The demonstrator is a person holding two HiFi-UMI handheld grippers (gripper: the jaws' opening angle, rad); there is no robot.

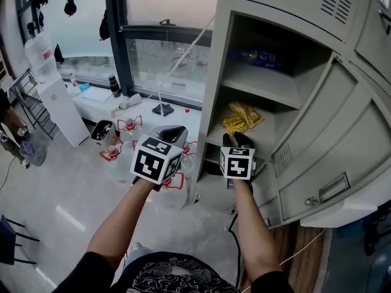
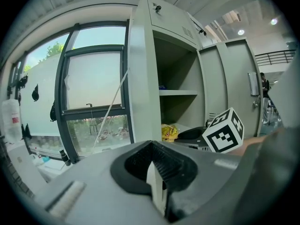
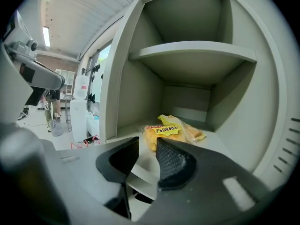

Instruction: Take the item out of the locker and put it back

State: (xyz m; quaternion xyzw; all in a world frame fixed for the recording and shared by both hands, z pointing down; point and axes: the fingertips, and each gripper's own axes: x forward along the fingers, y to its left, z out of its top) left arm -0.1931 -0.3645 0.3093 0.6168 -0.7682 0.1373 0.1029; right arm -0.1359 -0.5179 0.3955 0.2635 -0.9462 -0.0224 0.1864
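Note:
A yellow snack bag (image 1: 243, 118) (image 3: 171, 130) (image 2: 168, 132) lies on the middle shelf of the open grey locker (image 1: 259, 84). My right gripper (image 1: 237, 141) (image 3: 147, 142) hovers at the shelf's front edge, just short of the bag. Its jaws stand a narrow gap apart, with nothing between them. My left gripper (image 1: 173, 133) (image 2: 152, 145) hangs to the left of the locker, out over the floor. Its pads meet at the tip and hold nothing. The right gripper's marker cube (image 2: 225, 130) shows in the left gripper view.
The locker door (image 1: 333, 154) swings open on the right. A blue packet (image 1: 263, 57) sits on the upper shelf. Water jugs with red handles (image 1: 119, 142) stand on the floor beside a low white bench (image 1: 146, 118) under the window. A cable (image 1: 235, 240) runs along the locker's base.

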